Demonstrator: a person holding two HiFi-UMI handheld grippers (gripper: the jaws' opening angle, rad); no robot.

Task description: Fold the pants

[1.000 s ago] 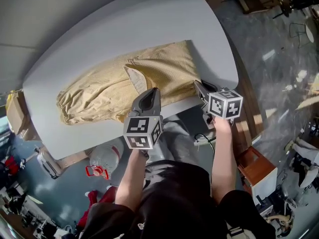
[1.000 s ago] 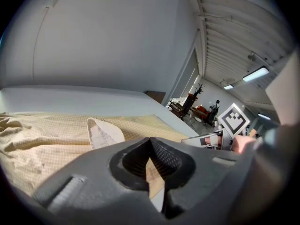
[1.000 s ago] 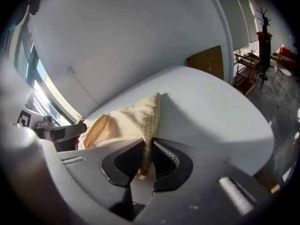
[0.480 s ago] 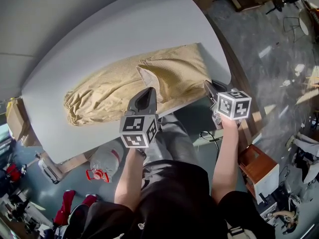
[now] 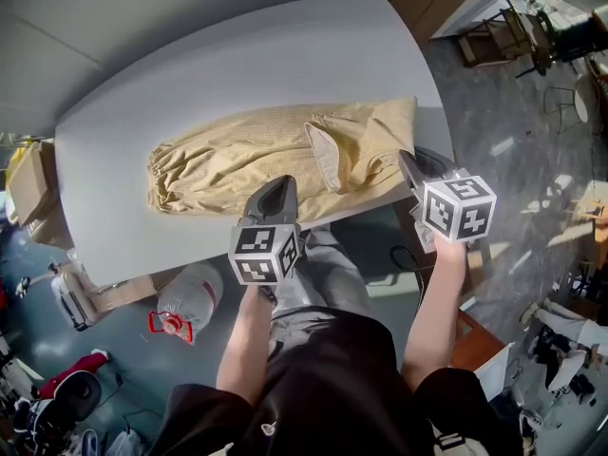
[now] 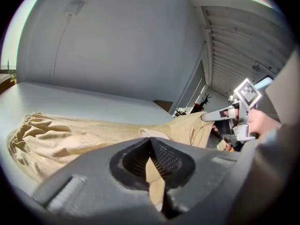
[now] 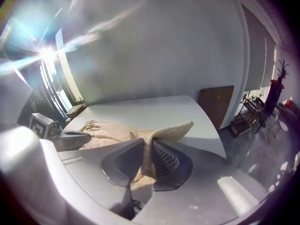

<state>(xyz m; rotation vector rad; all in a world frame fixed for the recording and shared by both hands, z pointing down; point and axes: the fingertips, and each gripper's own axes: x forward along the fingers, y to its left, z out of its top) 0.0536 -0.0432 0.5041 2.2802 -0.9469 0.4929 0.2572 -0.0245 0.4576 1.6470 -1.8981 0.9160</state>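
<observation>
Right gripper (image 5: 411, 162) has lifted and left gripper (image 5: 276, 191) has shifted since a second ago. Both are clamped on the near edge of the pants (image 5: 237, 155), which lie along the table's (image 5: 190, 69) near edge, likely ready for folding over.

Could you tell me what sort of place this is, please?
Probably a workshop or lab, not a home: a large white table stands on a bare concrete floor, with a water jug and a cardboard box beside it.
</observation>
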